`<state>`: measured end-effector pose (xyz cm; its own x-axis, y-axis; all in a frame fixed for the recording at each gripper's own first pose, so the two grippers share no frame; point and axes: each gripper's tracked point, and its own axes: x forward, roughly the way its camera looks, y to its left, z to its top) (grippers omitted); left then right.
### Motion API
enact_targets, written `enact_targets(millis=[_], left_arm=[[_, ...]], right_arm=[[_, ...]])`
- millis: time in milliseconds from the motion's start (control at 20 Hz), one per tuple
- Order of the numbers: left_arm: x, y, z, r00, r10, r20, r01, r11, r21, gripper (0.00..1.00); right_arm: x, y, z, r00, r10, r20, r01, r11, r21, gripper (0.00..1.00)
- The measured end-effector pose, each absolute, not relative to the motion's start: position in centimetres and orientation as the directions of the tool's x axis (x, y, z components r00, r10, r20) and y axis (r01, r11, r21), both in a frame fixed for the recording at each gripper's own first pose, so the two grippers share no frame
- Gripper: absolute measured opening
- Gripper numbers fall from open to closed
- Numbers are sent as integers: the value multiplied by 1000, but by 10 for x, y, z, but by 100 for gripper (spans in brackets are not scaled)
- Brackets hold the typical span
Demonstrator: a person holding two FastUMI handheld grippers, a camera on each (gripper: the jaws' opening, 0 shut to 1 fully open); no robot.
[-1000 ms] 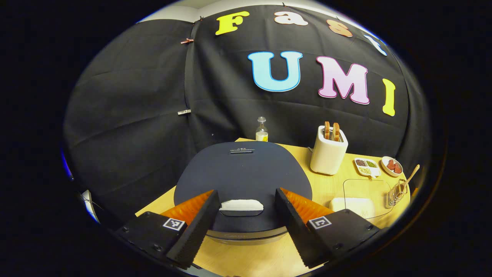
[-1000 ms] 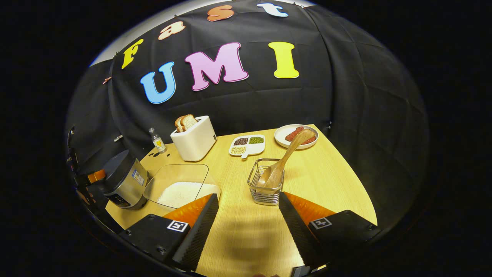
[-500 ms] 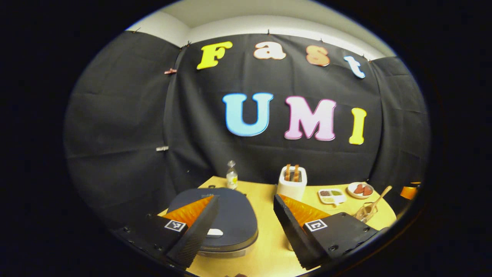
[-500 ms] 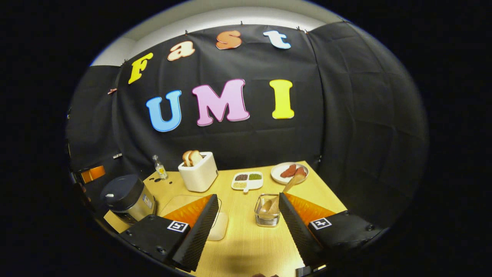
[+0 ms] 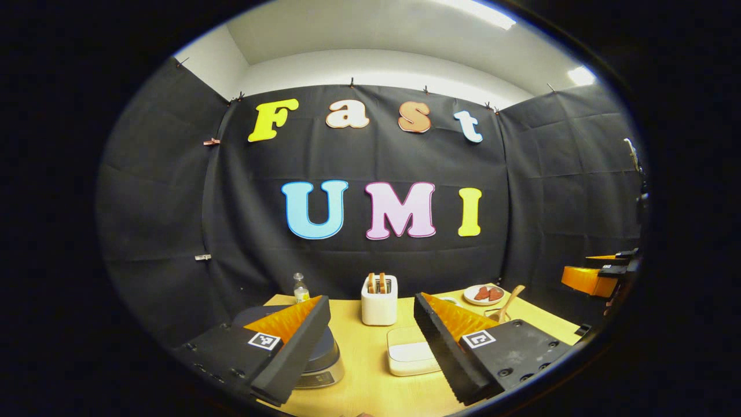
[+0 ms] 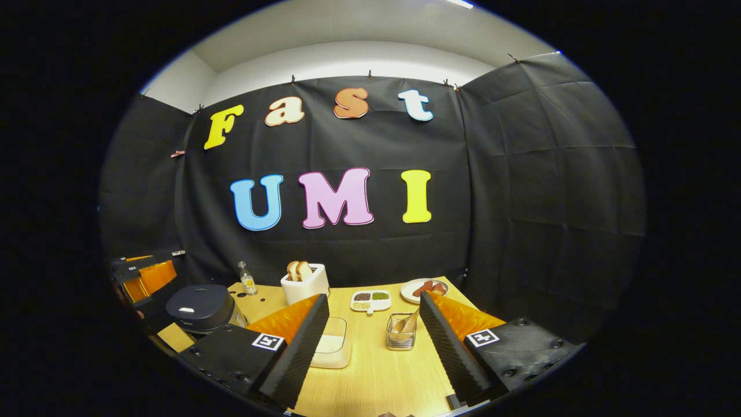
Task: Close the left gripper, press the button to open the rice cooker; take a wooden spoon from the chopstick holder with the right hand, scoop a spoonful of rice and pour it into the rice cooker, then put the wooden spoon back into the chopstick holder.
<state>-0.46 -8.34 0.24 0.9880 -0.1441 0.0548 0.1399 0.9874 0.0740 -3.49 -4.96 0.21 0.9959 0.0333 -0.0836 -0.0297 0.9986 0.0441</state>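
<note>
The rice cooker point(image 6: 200, 307) stands at the table's left front with its dark lid down; in the left gripper view the rice cooker point(image 5: 327, 353) sits partly behind my left finger. A clear container of white rice point(image 6: 333, 344) lies to its right. The wire chopstick holder point(image 6: 400, 339) holds the wooden spoon point(image 6: 411, 319), which leans to the right. My left gripper point(image 5: 370, 298) is open and empty, well back from the cooker. My right gripper point(image 6: 374, 296) is open and empty, back from the holder. Each gripper also appears at the edge of the other view, left gripper point(image 6: 142, 269) and right gripper point(image 5: 596, 272).
A white toaster point(image 6: 304, 281) with bread slices stands at the back. A small bottle point(image 6: 248, 278) is to its left. A divided dish of beans point(image 6: 370, 300) and a plate point(image 6: 425, 289) of red food lie at the back right. The wooden table point(image 6: 376, 376) has bare board in front.
Both grippers have drawn back and away from the table, so the objects look smaller and farther. Both stay open. The cooker lid stays down and the spoon stays in the holder.
</note>
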Motion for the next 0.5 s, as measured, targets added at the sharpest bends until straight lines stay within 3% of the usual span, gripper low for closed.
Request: enact_targets(millis=[500], left_arm=[[-19, -73, 7, 984, -176, 32, 172, 980, 96, 98]], right_arm=[[-38, -41, 17, 998, 16, -67, -9, 994, 107, 98]])
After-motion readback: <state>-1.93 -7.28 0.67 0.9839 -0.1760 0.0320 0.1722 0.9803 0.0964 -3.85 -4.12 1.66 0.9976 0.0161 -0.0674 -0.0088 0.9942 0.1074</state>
